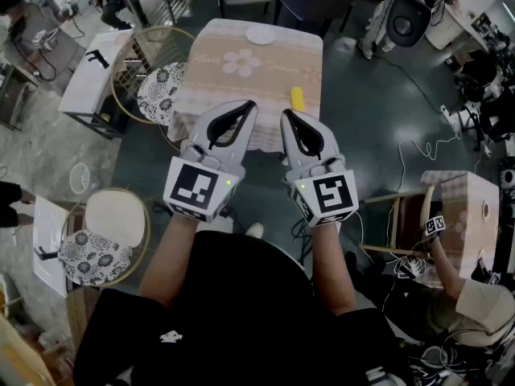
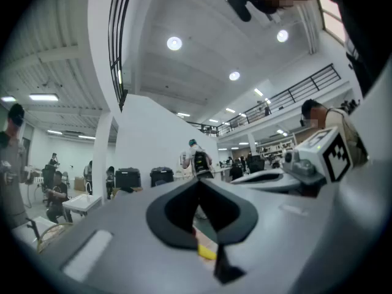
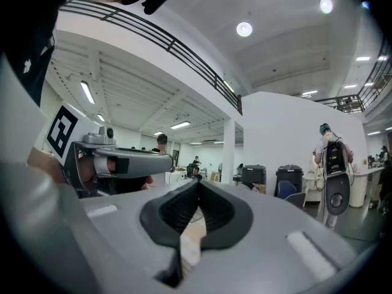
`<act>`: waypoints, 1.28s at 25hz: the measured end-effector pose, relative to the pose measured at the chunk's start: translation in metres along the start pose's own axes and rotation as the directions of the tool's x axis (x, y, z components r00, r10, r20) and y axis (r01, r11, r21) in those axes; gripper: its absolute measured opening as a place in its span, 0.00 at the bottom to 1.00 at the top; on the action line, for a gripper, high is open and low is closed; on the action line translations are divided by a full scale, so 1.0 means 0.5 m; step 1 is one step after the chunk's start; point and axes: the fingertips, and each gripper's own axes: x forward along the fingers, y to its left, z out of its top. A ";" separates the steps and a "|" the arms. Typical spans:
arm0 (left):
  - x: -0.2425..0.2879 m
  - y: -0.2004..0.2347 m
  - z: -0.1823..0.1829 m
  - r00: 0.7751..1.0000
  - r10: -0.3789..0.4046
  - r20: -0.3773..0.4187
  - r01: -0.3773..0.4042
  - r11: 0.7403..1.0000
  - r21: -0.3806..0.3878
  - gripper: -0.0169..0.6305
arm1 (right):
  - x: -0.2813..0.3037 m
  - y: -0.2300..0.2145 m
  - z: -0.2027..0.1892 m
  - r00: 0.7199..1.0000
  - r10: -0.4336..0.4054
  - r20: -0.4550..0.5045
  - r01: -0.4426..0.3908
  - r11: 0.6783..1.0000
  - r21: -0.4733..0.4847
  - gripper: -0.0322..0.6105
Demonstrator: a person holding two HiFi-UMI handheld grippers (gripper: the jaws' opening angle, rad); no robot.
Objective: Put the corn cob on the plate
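Observation:
A yellow corn cob [image 1: 297,98] lies near the right front edge of the cloth-covered table [image 1: 217,95]. A small white plate [image 1: 260,35] sits at the table's far edge. My left gripper [image 1: 248,105] and right gripper [image 1: 287,115] are held level side by side, just short of the table's near edge. Both are shut with nothing between the jaws. In the left gripper view, the jaws of the left gripper [image 2: 197,182] meet at the tip, and a bit of the corn cob [image 2: 206,253] shows through the gap below. The right gripper [image 3: 197,187] looks the same, with only tablecloth [image 3: 191,241] behind it.
Round chairs with floral cushions stand left of the table [image 1: 159,91] and near my left side [image 1: 100,248]. A white side table [image 1: 90,71] is further left. A seated person by a wooden box [image 1: 459,211] is at the right, with cables on the floor.

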 end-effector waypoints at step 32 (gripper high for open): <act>0.017 -0.032 -0.058 0.997 0.058 -0.049 -0.061 0.996 -0.064 0.03 | -0.041 -0.048 -0.031 1.000 0.009 -0.009 -0.009 0.999 0.045 0.05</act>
